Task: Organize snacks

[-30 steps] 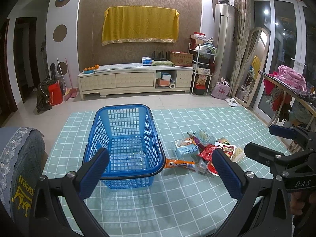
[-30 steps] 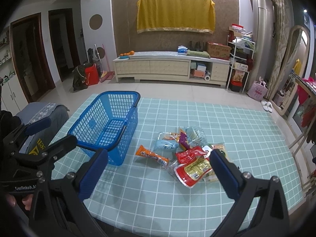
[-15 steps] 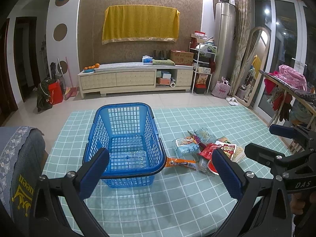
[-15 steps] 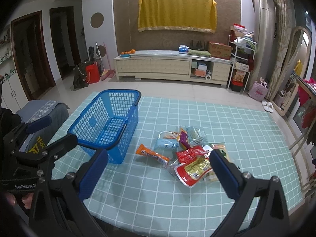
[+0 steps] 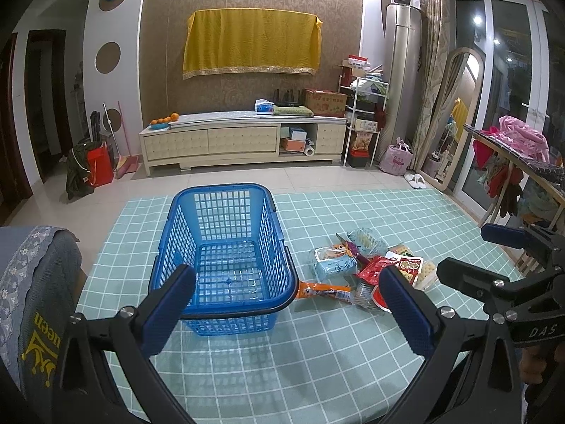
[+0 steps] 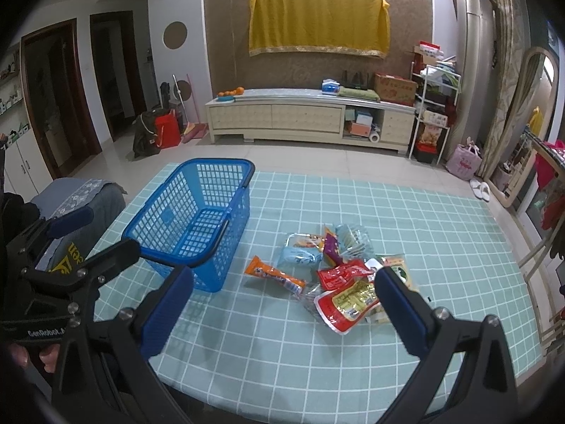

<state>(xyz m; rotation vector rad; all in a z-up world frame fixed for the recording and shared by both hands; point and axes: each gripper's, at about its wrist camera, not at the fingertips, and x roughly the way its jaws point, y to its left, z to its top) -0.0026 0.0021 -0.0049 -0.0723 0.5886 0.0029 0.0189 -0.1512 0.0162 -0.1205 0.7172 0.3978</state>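
Snacks (image 6: 339,275) heaped beside empty blue basket (image 5: 226,247), both jaws spread wide.

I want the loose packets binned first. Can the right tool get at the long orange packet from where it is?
Probably yes: the right tool is open, the orange packet lies uncovered beside the blue basket.

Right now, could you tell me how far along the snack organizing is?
Nothing looks done yet: the blue basket sits empty on the checked tablecloth. Nothing is in hand either; the left gripper and right gripper are both open and hover short of the table. All the sorting is left: the snack pile, including the orange stick pack and the red pouch, lies beside the basket.
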